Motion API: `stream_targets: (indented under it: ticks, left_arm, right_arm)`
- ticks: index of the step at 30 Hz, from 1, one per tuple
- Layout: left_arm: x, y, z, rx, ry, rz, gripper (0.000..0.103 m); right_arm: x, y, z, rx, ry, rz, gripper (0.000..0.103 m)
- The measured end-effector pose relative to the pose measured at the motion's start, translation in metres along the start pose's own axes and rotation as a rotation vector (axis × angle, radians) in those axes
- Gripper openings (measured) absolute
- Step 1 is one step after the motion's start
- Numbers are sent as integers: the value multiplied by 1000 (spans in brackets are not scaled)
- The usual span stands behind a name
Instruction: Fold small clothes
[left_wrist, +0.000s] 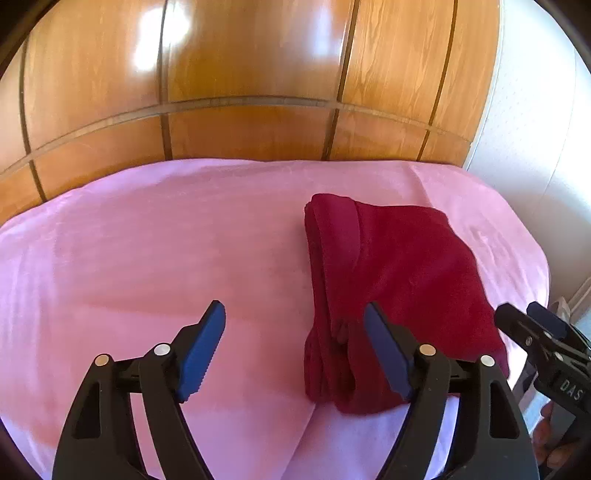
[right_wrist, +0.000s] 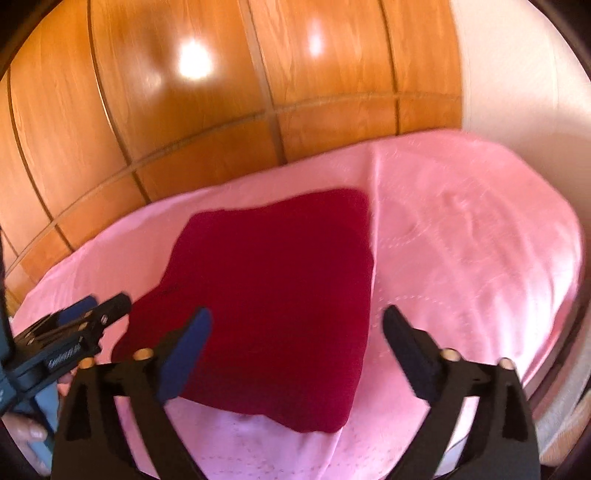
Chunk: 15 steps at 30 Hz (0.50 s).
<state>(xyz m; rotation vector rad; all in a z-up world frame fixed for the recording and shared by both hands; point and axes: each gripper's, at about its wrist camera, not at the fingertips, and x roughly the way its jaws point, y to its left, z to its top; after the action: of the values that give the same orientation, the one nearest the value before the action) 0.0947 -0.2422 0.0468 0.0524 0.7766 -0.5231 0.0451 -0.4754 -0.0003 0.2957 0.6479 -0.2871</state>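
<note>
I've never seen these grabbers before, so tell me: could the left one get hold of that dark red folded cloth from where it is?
Probably yes. The left gripper is open, and the red cloth lies just ahead of its right finger on the pink cover. Nothing sits between them. The right gripper, also open, hangs over the cloth's other side.

Both wrist views look down, close, sharing the red garment (left_wrist: 399, 288) (right_wrist: 273, 295).
</note>
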Motion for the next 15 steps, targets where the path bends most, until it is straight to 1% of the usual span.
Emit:
stream_targets:
  ticks: [1, 2, 3, 4, 6, 10, 15]
  left_arm:
    - [-7, 2, -2, -3, -15, 18, 77]
    - [-15, 4, -6, -3, -29, 38, 82]
    - [-22, 4, -8, -2, -46, 54, 91]
    - [-26, 5, -10, -4, -57, 62, 94]
    - [-37, 7, -15, -20, -84, 75, 94]
    - [-48, 8, -19, -27, -99, 93, 94]
    - [-55, 5, -22, -24, -119, 112, 95]
  right_arm:
    - [-4, 4, 1, -2, -12, -19, 100]
    - [-8, 8, 0, -4, -21, -40, 101]
    - [-12, 12, 0, -5, -30, -60, 101]
    - [-15, 16, -1, -6, -35, -74, 101]
    - [-20, 22, -5, -4, -39, -94, 101]
    - [-22, 32, -10, -19, -54, -143, 101]
    - [-24, 37, -15, -26, -51, -157, 101]
